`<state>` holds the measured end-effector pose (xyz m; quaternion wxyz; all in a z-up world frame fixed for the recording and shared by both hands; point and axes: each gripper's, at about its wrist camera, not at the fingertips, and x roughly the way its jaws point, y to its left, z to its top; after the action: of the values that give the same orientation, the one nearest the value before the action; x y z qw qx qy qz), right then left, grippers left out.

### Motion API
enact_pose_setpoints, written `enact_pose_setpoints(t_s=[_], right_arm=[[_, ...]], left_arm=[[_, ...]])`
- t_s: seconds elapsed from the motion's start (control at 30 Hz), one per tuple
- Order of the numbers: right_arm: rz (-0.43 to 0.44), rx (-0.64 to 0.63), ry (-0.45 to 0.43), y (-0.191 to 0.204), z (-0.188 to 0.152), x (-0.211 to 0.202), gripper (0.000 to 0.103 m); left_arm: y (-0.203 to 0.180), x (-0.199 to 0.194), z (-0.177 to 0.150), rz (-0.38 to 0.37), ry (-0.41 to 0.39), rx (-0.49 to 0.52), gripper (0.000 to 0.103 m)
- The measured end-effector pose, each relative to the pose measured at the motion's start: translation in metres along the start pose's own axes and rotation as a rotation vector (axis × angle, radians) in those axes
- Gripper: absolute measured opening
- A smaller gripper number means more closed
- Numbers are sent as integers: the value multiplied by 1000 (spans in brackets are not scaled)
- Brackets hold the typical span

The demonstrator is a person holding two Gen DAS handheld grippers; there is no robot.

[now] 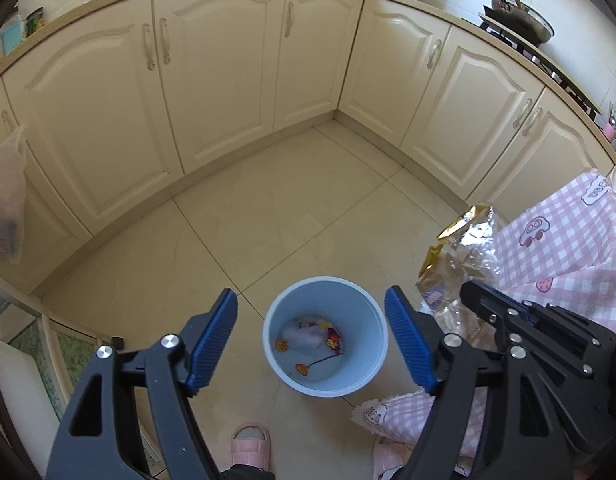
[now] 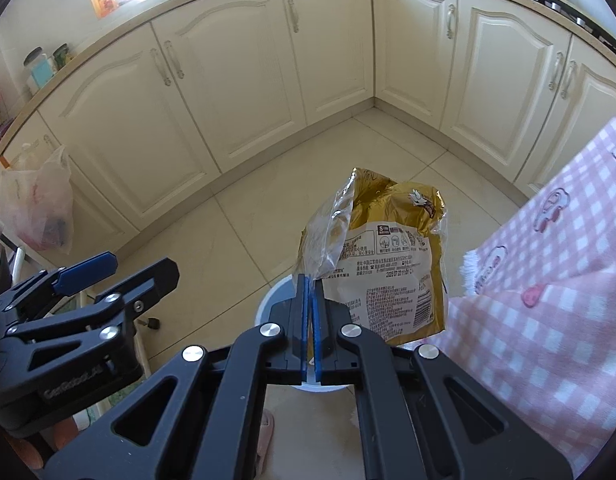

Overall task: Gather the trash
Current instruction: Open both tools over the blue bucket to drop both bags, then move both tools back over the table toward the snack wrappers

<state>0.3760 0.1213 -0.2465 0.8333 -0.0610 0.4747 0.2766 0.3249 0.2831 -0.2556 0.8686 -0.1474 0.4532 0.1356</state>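
The right gripper (image 2: 309, 292) is pinched tight on a corner of the gold snack bag (image 2: 382, 264), so the empty wrapper dangles over the blue bin (image 1: 325, 336) on the floor, looks lined up for a drop. The left gripper (image 1: 311, 340) hangs above the bin with fingers spread wide, holding nothing, bin framed between them, a few wrappers already in the bottom.
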Motion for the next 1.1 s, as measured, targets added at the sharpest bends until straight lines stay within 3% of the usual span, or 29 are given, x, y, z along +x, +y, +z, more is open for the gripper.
enact_pose_setpoints(t_s=[0.17, 0.2, 0.23, 0.3, 0.37, 0.67, 1.1], right_arm=[[28, -17, -15, 9, 6, 6, 6], [28, -19, -26, 10, 8, 6, 11], [23, -19, -37, 12, 9, 6, 17], [-13, -12, -68, 11, 11, 2, 55], [-16, 0, -89, 7, 10, -4, 62], [-62, 10, -156, -5, 8, -45, 66], [-183, 108, -373, -47, -16, -185, 71]], left_arm=[[11, -10, 3, 25, -29, -29, 74], [14, -10, 4, 26, -32, -31, 74], [16, -12, 5, 27, -34, -38, 74], [20, -15, 6, 35, -41, -48, 75], [21, -18, 7, 34, -50, -53, 75], [8, -44, 7, 10, -86, -28, 75], [-74, -148, 4, -83, -248, 92, 76]])
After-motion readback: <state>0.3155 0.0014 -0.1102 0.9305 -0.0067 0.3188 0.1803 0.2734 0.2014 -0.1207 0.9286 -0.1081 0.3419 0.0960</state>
